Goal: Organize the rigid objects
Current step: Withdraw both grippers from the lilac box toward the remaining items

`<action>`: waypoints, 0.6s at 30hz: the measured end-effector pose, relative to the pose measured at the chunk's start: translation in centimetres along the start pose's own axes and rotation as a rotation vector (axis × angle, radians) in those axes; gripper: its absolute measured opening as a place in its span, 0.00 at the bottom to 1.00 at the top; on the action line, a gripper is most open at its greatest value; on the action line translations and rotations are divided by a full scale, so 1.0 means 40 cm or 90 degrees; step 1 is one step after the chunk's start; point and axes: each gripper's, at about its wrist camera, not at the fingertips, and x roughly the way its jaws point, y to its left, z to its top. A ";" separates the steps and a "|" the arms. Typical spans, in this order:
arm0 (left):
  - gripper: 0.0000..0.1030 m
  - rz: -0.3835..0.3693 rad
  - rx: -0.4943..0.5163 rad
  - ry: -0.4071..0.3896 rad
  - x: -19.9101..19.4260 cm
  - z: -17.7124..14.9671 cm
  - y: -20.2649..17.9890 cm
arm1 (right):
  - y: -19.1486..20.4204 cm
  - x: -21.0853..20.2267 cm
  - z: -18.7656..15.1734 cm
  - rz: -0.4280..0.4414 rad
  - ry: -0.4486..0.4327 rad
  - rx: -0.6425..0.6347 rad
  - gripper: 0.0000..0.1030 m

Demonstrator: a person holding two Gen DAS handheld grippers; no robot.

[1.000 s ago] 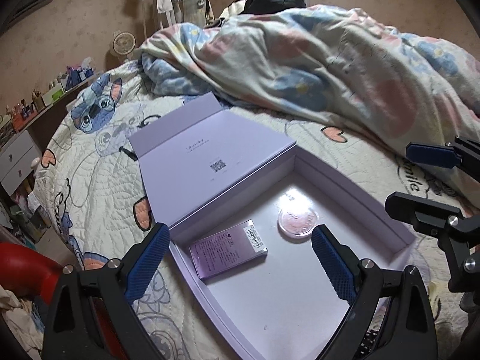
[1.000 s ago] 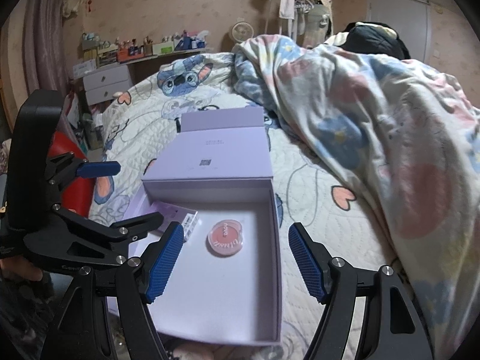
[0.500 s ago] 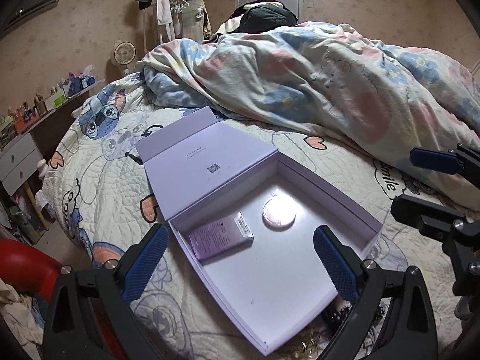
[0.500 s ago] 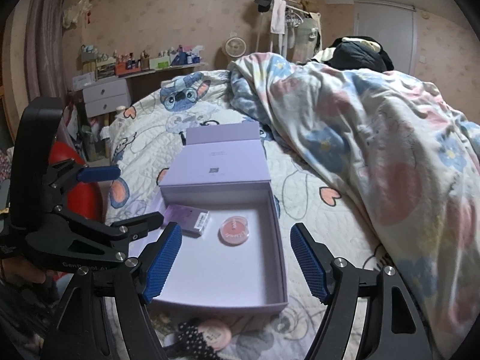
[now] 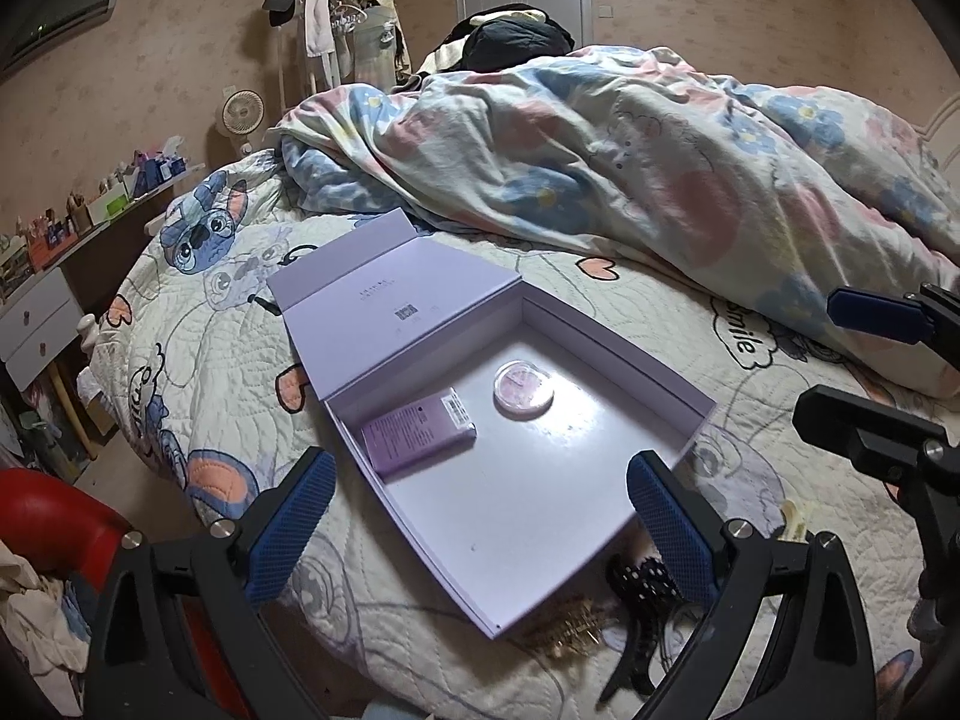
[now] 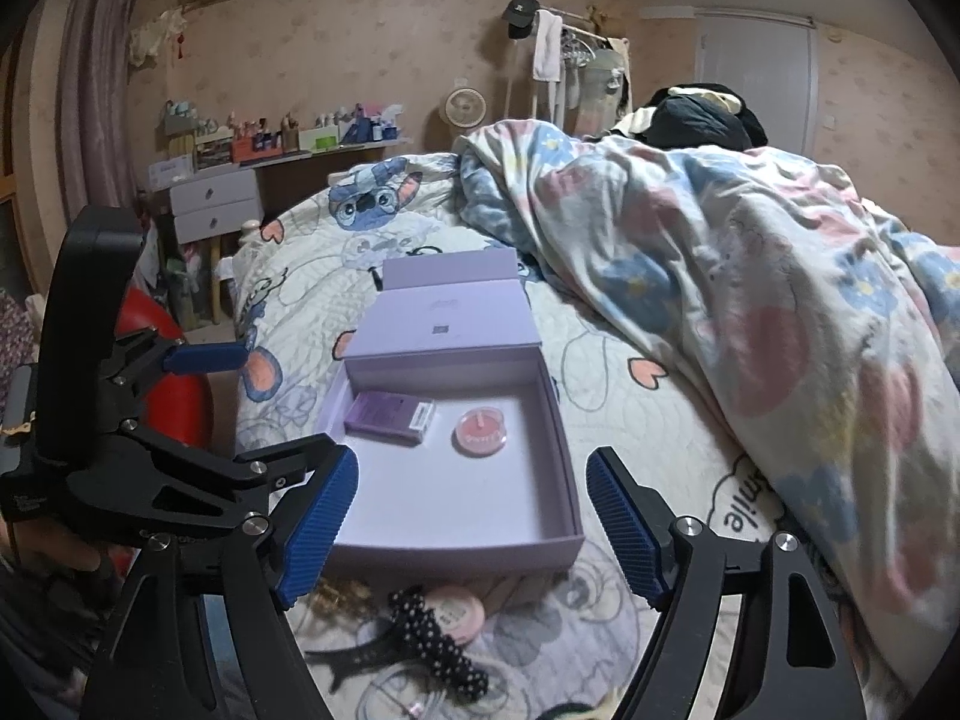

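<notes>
So there's a lilac gift box [image 6: 558, 420] sitting open on the quilted bed cover [image 5: 198, 360], lid [image 5: 384, 312] flipped back flat behind it. Inside, toward the lid end, there's a small purple carton [image 6: 390, 414] lying flat and a round pink compact [image 6: 480, 433] just beside it, not touching. Rest of the box floor is bare.

Left gripper [image 5: 480, 516] hangs over the near corner of the box with its blue pads spread wide, nothing between them. Right gripper [image 6: 471, 531] is over the front wall of the box, jaws opening, and they're empty too.

On the cover in front of the box: a black polka-dot hair clip [image 6: 432, 642], another round pink compact [image 6: 459, 612] partly under it, and some gold hair clips [image 5: 561, 630] by the box's near corner. A crumpled floral duvet [image 6: 750, 300] is heaped along the right side of the bed
</notes>
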 end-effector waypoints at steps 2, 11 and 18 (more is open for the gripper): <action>0.96 -0.001 0.003 -0.002 -0.013 -0.008 -0.009 | 0.003 -0.017 -0.012 -0.003 -0.002 0.001 0.77; 0.96 -0.015 0.010 -0.003 -0.045 -0.049 -0.048 | -0.002 -0.067 -0.070 -0.007 -0.004 0.018 0.78; 0.96 -0.038 0.009 -0.006 -0.060 -0.087 -0.070 | -0.009 -0.088 -0.118 -0.019 0.001 0.034 0.78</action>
